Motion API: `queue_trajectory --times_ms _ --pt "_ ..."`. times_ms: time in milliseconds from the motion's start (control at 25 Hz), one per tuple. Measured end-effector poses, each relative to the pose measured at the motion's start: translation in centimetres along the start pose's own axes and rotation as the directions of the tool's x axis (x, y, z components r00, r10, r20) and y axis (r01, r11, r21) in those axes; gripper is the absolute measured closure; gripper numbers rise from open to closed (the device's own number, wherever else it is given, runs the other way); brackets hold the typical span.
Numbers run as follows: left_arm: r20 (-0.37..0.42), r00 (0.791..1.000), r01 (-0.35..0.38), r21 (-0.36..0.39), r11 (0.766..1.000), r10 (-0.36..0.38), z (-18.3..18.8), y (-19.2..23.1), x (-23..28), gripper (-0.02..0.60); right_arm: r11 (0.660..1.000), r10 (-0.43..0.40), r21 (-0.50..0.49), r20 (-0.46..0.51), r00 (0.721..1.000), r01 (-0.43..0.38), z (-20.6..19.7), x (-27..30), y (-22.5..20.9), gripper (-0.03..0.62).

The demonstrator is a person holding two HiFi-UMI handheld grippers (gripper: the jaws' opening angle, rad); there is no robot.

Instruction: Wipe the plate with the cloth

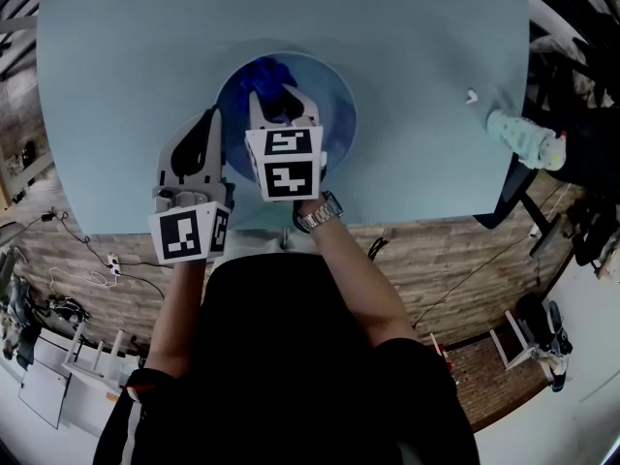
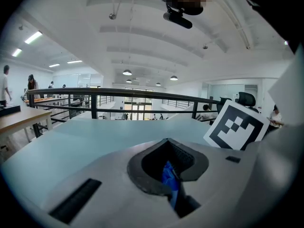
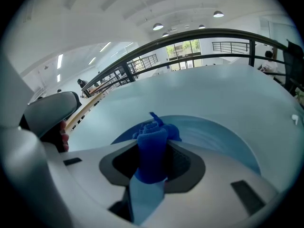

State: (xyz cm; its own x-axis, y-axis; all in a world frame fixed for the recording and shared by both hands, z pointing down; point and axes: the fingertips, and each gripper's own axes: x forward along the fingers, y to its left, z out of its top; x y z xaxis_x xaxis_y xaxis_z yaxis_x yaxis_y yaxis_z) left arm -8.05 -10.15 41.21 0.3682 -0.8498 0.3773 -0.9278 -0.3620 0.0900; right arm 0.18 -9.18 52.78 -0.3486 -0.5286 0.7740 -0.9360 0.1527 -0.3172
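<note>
Since the cloth (image 3: 152, 148) is soft and floppy, the right gripper (image 3: 152, 161) is clamping it bunched at 12 o'clock on the plate (image 1: 335, 107) while the left gripper (image 2: 169, 173) is pinching the stiff rim around 9.

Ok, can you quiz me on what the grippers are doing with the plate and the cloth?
1. What does the right gripper hold? A a spoon, B the cloth, C a cup.
2. True or false: the plate sits on the floor.
3. Fill in: the cloth's colour is ____.
Key: 1 B. 2 false, it sits on the table. 3 blue.
</note>
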Motion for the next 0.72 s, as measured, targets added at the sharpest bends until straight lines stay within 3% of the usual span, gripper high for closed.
queue_trajectory --times_ms 720 --pt "0.002 0.998 0.059 0.017 0.998 -0.059 -0.3 -1.3 0.2 0.58 0.992 -0.107 0.069 0.021 0.994 0.106 -0.3 -1.5 -4.4 0.474"
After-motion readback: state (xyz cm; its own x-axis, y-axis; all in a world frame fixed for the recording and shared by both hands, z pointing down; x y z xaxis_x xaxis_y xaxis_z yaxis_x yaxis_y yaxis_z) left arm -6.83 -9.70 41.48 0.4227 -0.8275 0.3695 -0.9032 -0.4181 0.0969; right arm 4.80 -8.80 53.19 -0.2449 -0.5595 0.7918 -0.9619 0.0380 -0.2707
